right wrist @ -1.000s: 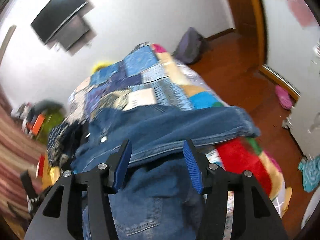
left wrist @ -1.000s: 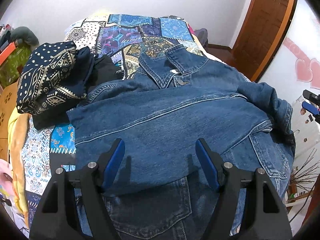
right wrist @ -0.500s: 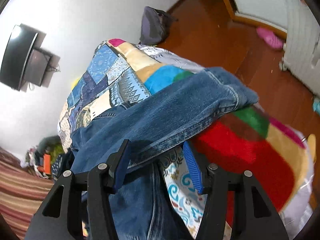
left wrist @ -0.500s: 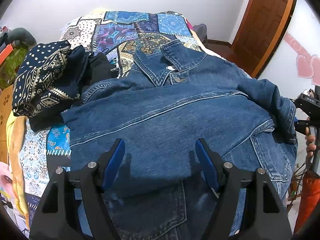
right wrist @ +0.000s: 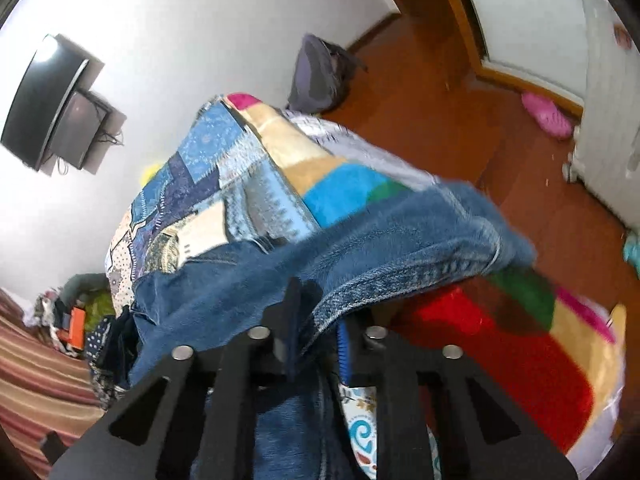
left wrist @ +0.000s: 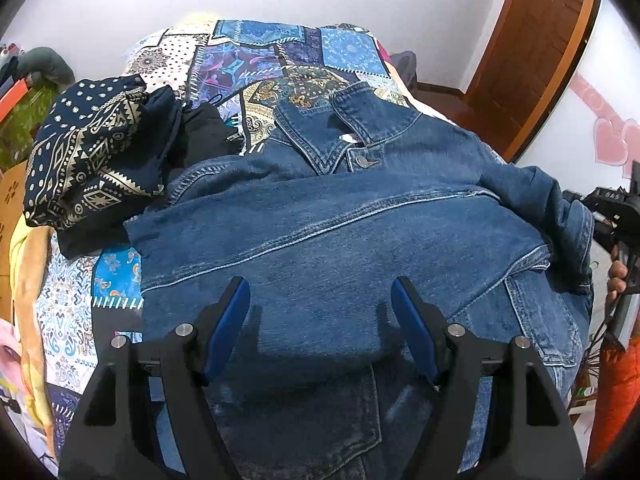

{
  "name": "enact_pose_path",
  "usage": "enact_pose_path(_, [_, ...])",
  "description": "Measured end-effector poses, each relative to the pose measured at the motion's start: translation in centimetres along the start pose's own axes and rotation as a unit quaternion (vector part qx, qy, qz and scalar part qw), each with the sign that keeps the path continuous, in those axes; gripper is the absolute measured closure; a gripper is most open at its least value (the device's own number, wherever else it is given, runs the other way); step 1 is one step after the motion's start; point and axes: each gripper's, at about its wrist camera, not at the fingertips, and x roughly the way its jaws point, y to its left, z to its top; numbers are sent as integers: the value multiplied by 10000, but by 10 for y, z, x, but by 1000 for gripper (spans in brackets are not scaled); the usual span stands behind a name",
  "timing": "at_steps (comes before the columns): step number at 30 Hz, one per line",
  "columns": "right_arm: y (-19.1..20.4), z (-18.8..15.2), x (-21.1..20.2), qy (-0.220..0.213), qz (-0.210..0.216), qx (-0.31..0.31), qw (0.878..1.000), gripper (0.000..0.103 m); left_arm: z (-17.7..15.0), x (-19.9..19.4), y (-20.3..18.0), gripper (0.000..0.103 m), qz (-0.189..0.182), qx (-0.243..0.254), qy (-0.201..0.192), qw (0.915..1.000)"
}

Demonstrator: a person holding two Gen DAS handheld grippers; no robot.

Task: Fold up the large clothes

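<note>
A blue denim jacket [left wrist: 340, 236] lies on the patchwork bed, collar toward the far wall, one sleeve folded across its front. My left gripper [left wrist: 320, 320] is open and empty, hovering just above the jacket's lower front. In the right wrist view my right gripper [right wrist: 320, 320] is shut on the jacket's right sleeve [right wrist: 400, 248], with denim pinched between the fingers and the cuff sticking out to the right. The right gripper also shows at the right edge of the left wrist view [left wrist: 612, 208].
A dark patterned cloth pile [left wrist: 92, 160] lies left of the jacket. The patchwork bedspread [left wrist: 288, 64] stretches beyond. A wooden door [left wrist: 532, 60] is at the right. A backpack [right wrist: 320, 76] and a pink slipper [right wrist: 546, 116] lie on the wood floor.
My right gripper has closed on the jacket's right sleeve; it was open half a second ago. The left gripper has stayed open and barely shifted.
</note>
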Motion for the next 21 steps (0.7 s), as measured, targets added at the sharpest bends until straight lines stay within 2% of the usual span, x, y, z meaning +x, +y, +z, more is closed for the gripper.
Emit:
enact_pose_path(6, [53,7,-40,-347,446,-704,9959,93,-2,-10,8,31,-56,-92,-138,9998])
enact_pose_path(10, [106,-1,-59,-456,810,-1382,9860,93,-4,-21,18,31,-102,-189,-285,9994])
enact_pose_path(17, [202,-52,-70,-257,1378,-2746,9513,94,-12,-46,43,31,-117,-392,-558,9976])
enact_pose_path(21, [239,-96,-48,210,1474,-3444,9269,94,-20,-62,63,31,-50,-546,-701,9960])
